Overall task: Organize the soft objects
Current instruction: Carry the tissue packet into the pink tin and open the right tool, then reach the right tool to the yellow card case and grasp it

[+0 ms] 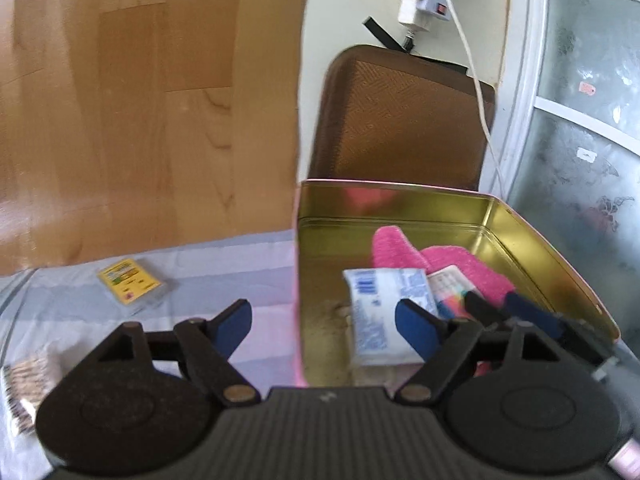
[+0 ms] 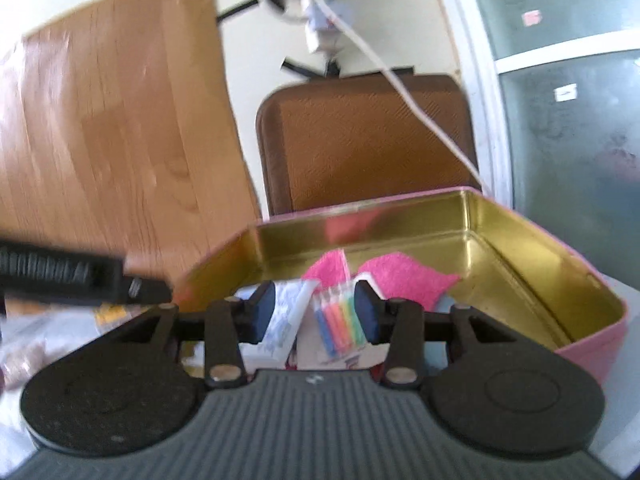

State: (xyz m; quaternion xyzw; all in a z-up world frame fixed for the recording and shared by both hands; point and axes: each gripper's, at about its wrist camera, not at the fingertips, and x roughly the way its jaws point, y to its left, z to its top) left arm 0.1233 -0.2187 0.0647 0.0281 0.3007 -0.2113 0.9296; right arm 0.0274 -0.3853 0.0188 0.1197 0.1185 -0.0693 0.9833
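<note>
Inside, the pink tin (image 2: 592, 344) holds a pink cloth (image 2: 404, 276), a white-and-blue packet (image 1: 384, 312) and a small pack of coloured markers (image 2: 340, 322). Left gripper (image 1: 324, 320) jaws stand wide, empty; right gripper (image 2: 316, 314) jaws flank the markers, contact unclear.

Left of the left gripper (image 1: 323, 322), a patterned packet (image 1: 24, 384) is cut off by the frame edge. The white pack (image 1: 382, 312) partly hides the pink cloth (image 1: 440, 264). Pack print is unreadable.
</note>
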